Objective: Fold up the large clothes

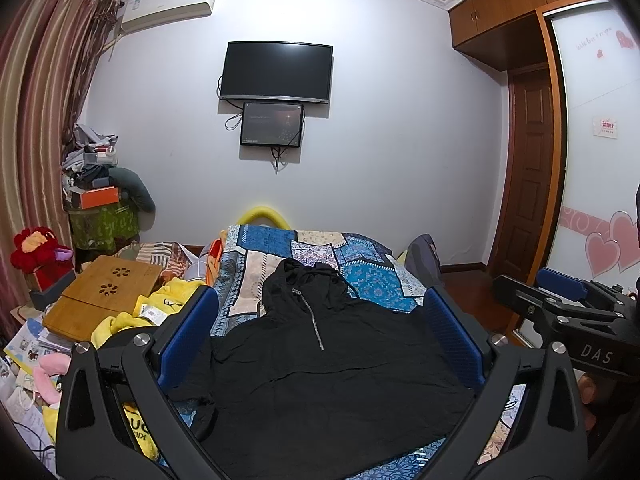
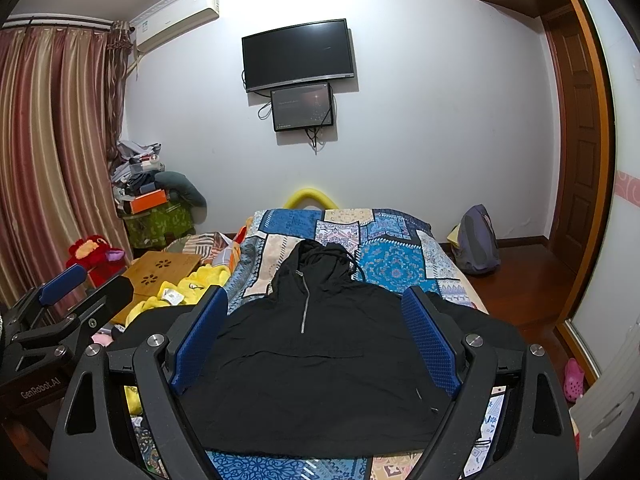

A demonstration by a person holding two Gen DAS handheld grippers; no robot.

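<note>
A black hooded top with a short zip (image 1: 320,376) lies spread flat, front up, on the patchwork bed cover (image 1: 360,276), hood towards the far wall. It also shows in the right wrist view (image 2: 316,364). My left gripper (image 1: 322,300) is open and empty, held above the near part of the top. My right gripper (image 2: 316,300) is open and empty, held beside it to the right; it also shows at the right edge of the left wrist view (image 1: 560,292). The left gripper shows at the left of the right wrist view (image 2: 80,284).
Left of the bed lie a yellow garment (image 1: 160,304), a bamboo lap table (image 1: 104,296), papers and soft toys (image 1: 36,252). A backpack (image 2: 476,240) stands on the wooden floor at the right. A wardrobe (image 1: 600,160) and door stand on the right; a TV (image 1: 276,72) hangs ahead.
</note>
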